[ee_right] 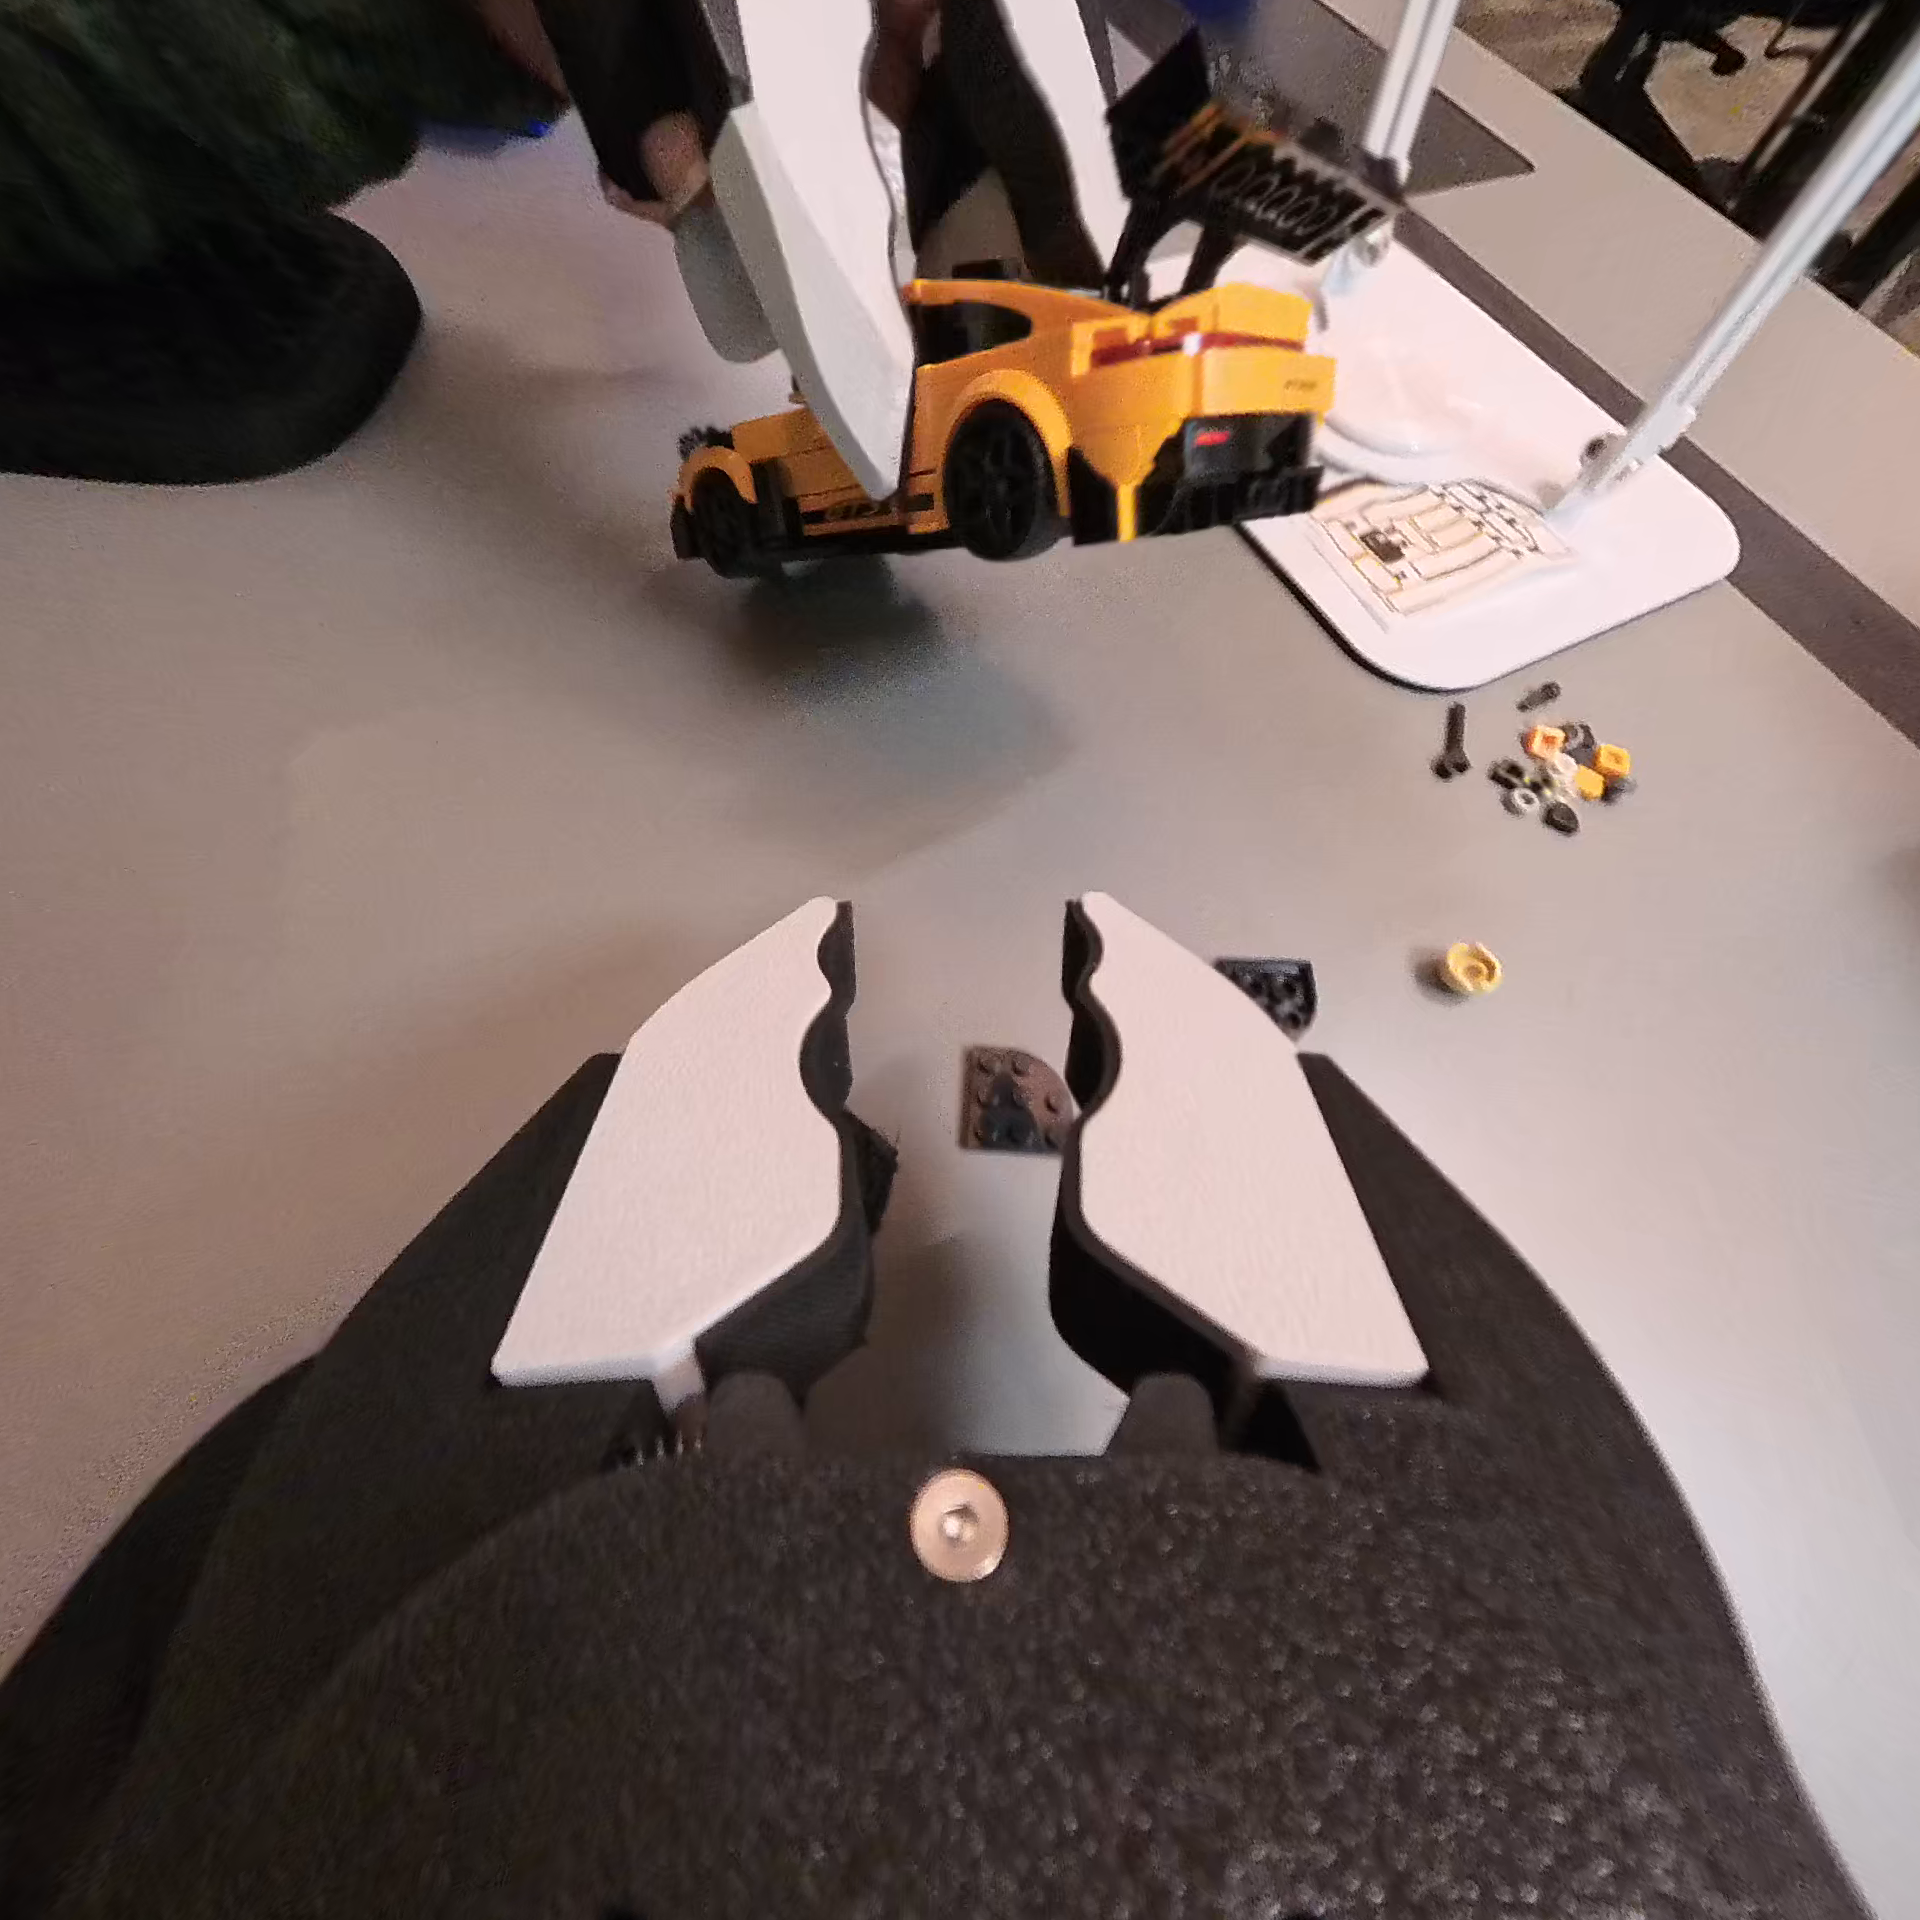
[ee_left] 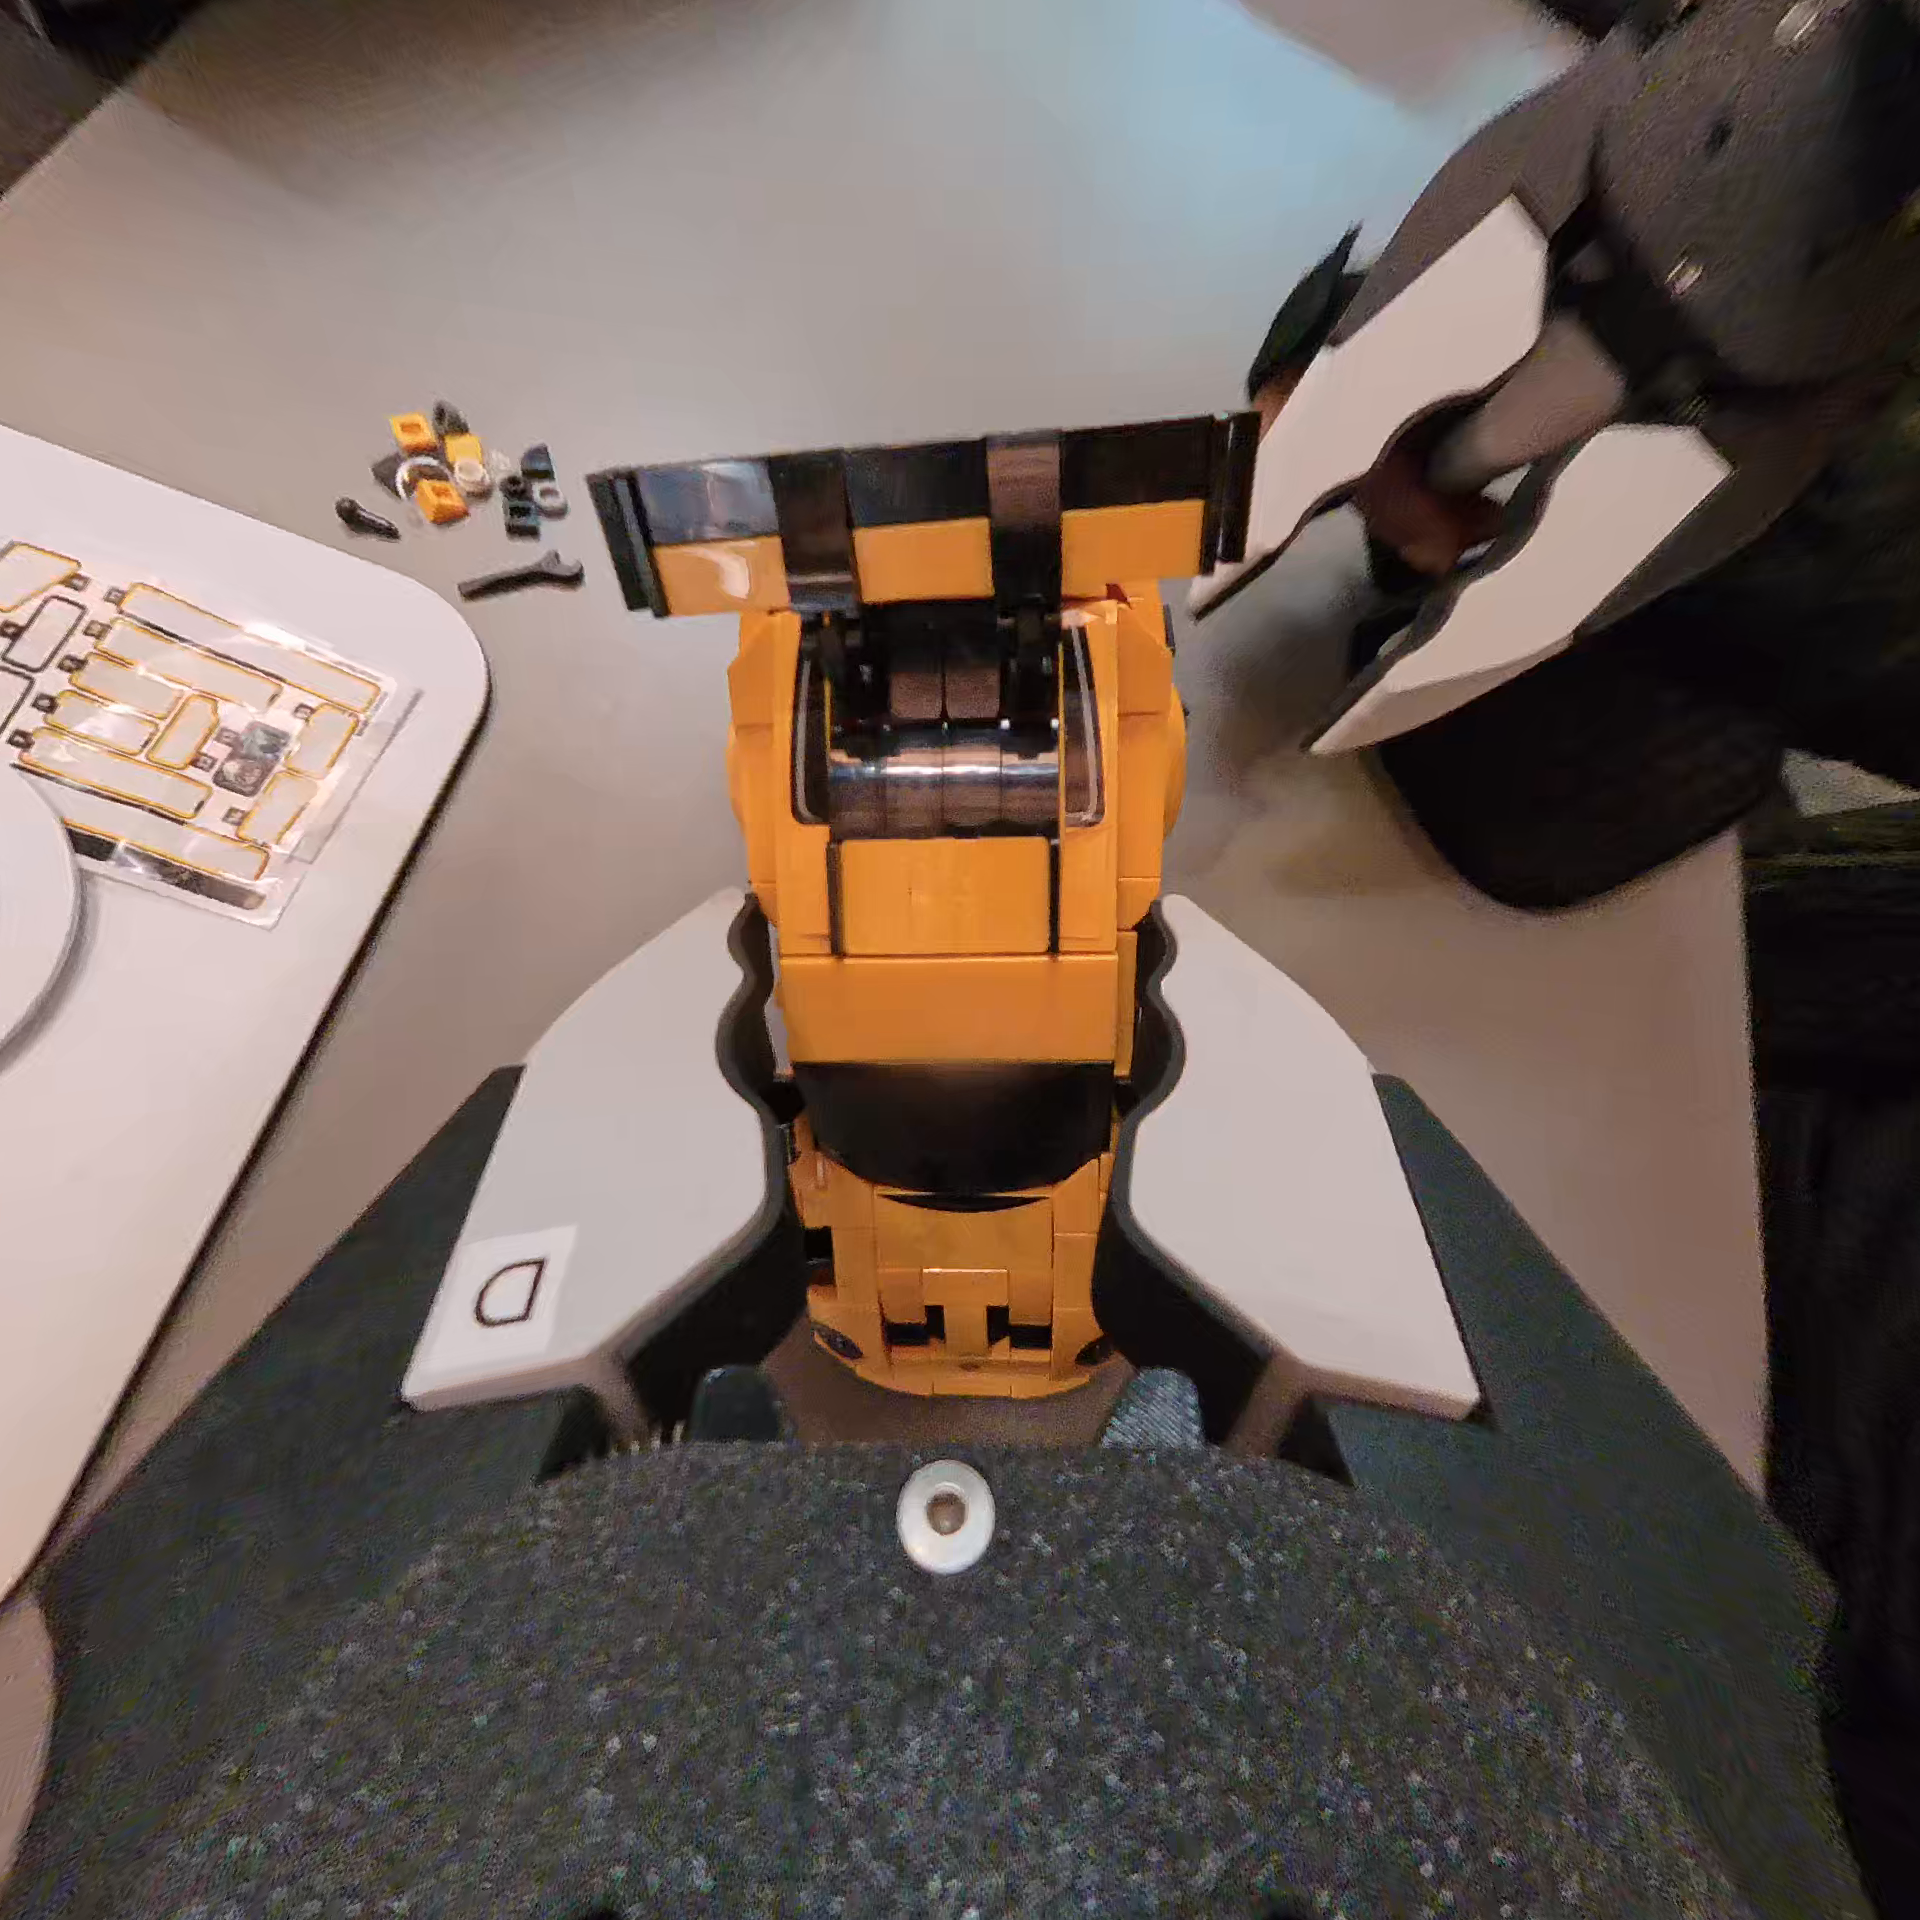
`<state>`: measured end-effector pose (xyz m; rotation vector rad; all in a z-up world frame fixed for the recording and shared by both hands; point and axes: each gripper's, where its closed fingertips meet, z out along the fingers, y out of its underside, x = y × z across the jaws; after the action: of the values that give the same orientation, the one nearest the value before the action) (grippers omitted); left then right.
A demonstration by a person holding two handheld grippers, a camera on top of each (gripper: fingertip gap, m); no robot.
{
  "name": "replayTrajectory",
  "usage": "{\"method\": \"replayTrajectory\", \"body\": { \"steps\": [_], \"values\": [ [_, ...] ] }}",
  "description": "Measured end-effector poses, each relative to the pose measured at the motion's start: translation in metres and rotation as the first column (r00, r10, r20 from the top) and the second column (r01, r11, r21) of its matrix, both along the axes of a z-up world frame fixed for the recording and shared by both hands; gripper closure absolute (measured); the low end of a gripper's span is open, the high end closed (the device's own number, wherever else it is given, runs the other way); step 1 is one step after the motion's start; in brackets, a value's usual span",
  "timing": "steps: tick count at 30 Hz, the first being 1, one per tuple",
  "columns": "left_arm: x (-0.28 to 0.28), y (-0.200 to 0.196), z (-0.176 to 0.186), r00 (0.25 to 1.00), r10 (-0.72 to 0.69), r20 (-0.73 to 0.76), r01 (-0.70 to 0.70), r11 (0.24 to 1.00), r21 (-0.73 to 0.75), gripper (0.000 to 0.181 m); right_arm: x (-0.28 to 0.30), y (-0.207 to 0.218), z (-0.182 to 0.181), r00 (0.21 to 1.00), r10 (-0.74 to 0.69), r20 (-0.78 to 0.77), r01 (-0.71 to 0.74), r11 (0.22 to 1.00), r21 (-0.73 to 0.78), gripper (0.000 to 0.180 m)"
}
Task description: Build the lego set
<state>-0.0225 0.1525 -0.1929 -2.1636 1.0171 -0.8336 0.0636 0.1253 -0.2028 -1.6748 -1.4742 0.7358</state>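
A yellow and black lego car (ee_left: 945, 904) with a black rear wing sits between my left gripper's fingers. My left gripper (ee_left: 956, 935) is shut on the car's sides. In the right wrist view the car (ee_right: 1039, 416) hangs a little above the grey table, with the left gripper's white finger (ee_right: 821, 260) across its side. My right gripper (ee_right: 958, 914) is open and empty, low over the table. A small black studded plate (ee_right: 1013, 1112) lies on the table between its fingers. In the left wrist view the right gripper (ee_left: 1257, 675) is open, just right of the wing.
A second black plate (ee_right: 1273, 987) and a yellow round piece (ee_right: 1460, 971) lie right of my right gripper. A pile of small black and orange pieces (ee_right: 1558, 774) (ee_left: 468, 478) lies farther off. A sticker sheet (ee_left: 177, 717) rests on a white stand base (ee_right: 1507, 623). A dark round object (ee_right: 187, 343) stands far left. The yellow round piece (ee_right: 1460, 971) sits 12 cm or so from the ends of my right fingers.
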Motion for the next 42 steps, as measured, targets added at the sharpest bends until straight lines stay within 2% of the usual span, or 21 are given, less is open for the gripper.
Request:
{"method": "replayTrajectory", "body": {
  "steps": [4, 7, 10, 12, 15, 19, 29, 33, 42],
  "values": [
    [0.0, -0.005, 0.016, 0.987, -0.006, 0.163, 0.005, 1.0, 0.005, 0.113, -0.024, -0.005, 0.01, 0.998, 0.03, -0.053, -0.031, 0.999, -0.009, 0.135],
    [0.006, -0.01, 0.029, 0.951, -0.016, 0.309, 0.017, 1.0, -0.003, 0.113, -0.048, -0.003, 0.02, 0.992, 0.038, -0.123, -0.044, 0.998, -0.05, 0.11],
    [0.014, -0.017, 0.046, 0.893, -0.034, 0.448, 0.033, 0.999, 0.01, 0.113, -0.067, -0.008, 0.033, 0.97, 0.06, -0.235, -0.106, 0.976, -0.189, 0.085],
    [0.018, -0.022, 0.057, 0.852, -0.05, 0.52, 0.042, 0.999, 0.028, 0.114, -0.075, -0.011, 0.046, 0.94, 0.061, -0.336, -0.166, 0.941, -0.294, 0.083],
    [0.023, -0.028, 0.071, 0.798, -0.068, 0.599, 0.046, 0.998, 0.051, 0.113, -0.082, -0.016, 0.056, 0.919, 0.059, -0.391, -0.212, 0.908, -0.361, 0.082],
    [0.032, -0.034, 0.078, 0.779, -0.097, 0.62, 0.053, 0.995, 0.088, 0.113, -0.087, -0.017, 0.068, 0.893, 0.022, -0.45, -0.195, 0.919, -0.343, 0.095],
    [0.035, -0.043, 0.082, 0.774, -0.111, 0.623, 0.054, 0.992, 0.11, 0.113, -0.082, -0.025, 0.073, 0.882, 0.007, -0.471, -0.209, 0.901, -0.379, 0.097],
    [0.036, -0.048, 0.073, 0.803, -0.07, 0.592, 0.048, 0.997, 0.053, 0.113, -0.079, -0.033, 0.064, 0.904, 0.024, -0.426, -0.235, 0.862, -0.45, 0.098],
    [0.032, -0.065, 0.043, 0.85, 0.073, 0.521, 0.01, 0.988, -0.155, 0.11, -0.071, -0.051, 0.044, 0.944, 0.097, -0.316, -0.291, 0.698, -0.655, 0.099]
  ]
}}
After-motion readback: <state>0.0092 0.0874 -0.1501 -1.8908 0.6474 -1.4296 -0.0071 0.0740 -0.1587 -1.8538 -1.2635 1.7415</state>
